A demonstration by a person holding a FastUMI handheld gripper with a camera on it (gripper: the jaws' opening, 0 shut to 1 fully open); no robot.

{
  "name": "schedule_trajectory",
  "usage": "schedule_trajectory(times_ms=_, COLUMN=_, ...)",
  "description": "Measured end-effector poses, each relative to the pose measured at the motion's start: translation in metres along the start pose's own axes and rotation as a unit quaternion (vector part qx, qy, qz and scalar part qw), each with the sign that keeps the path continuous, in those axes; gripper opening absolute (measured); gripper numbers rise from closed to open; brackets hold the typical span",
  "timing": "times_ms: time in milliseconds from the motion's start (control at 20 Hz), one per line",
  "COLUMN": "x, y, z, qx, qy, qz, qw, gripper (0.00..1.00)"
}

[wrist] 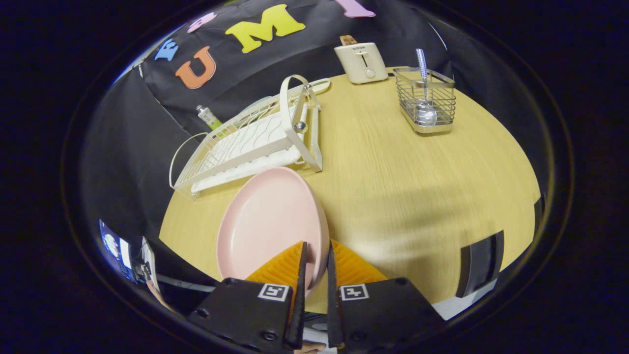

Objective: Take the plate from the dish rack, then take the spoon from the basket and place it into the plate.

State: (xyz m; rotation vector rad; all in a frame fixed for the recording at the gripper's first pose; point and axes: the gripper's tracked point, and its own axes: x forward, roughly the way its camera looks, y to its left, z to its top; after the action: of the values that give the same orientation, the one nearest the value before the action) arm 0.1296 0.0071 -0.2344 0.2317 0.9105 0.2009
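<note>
A pink plate [268, 221] hangs tilted above the wooden table [403, 187], its rim pinched between my two fingers. My gripper [317, 255] is shut on that rim. Beyond the plate lies the white dish rack [245, 142], tipped in view, with its handle arch [290, 98] up. Far ahead and to the right of the fingers stands a wire basket [426, 101] holding a spoon [424, 105] with a striped blue handle, bowl down.
A cream toaster [361, 61] stands at the table's far edge, left of the basket. A small bottle [209, 117] lies behind the rack. A dark object [481, 263] sits at the table's near right edge.
</note>
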Motion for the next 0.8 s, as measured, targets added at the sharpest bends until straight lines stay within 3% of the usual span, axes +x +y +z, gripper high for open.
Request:
schedule_trajectory(times_ms=350, x=0.002, y=-0.019, z=0.015, qx=-0.011, qy=-0.065, qz=-0.038, qw=0.997, gripper=0.31)
schedule_trajectory(times_ms=500, x=-0.006, y=-0.033, z=0.031, qx=-0.034, qy=-0.110, qz=-0.054, qw=0.992, gripper=0.64)
schedule_trajectory(times_ms=600, x=-0.017, y=-0.045, z=0.049, qx=-0.063, qy=-0.157, qz=-0.073, qw=0.983, gripper=0.80)
schedule_trajectory(times_ms=800, x=-0.043, y=-0.061, z=0.085, qx=-0.107, qy=-0.243, qz=-0.084, qw=0.960, gripper=0.82)
